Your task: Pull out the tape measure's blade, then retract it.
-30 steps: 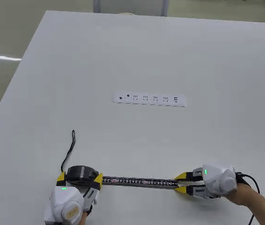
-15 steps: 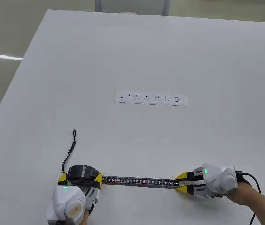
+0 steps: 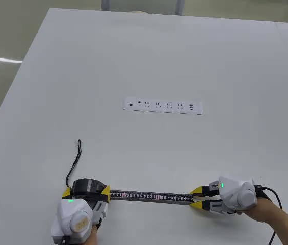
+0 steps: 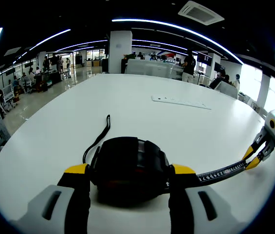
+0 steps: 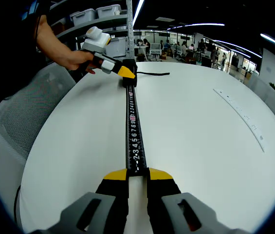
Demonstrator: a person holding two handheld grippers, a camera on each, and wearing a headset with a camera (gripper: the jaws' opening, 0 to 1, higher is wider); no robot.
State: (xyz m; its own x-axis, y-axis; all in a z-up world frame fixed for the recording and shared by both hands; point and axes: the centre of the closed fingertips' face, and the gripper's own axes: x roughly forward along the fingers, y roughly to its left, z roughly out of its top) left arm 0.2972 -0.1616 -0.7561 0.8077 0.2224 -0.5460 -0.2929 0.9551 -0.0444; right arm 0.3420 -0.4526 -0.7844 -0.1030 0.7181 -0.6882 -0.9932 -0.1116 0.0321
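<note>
The tape measure (image 4: 127,163) sits on the white tabletop (image 3: 184,61) near its front edge, on the person's left. The left gripper (image 3: 86,194) holds the black case from behind, its yellow-tipped fingers (image 4: 76,169) pressed against the two sides of the case. The blade (image 3: 151,196) is out and stretches straight to the right, low over the tabletop, with its numbers facing up. At its far end the right gripper (image 3: 195,198) pinches the blade's tip, its fingers (image 5: 114,175) closed on it with only a narrow slit between them. A black strap (image 3: 75,162) trails from the case toward the middle of the tabletop. A white power strip (image 3: 162,106) lies well apart, farther back, roughly parallel to the blade.
</note>
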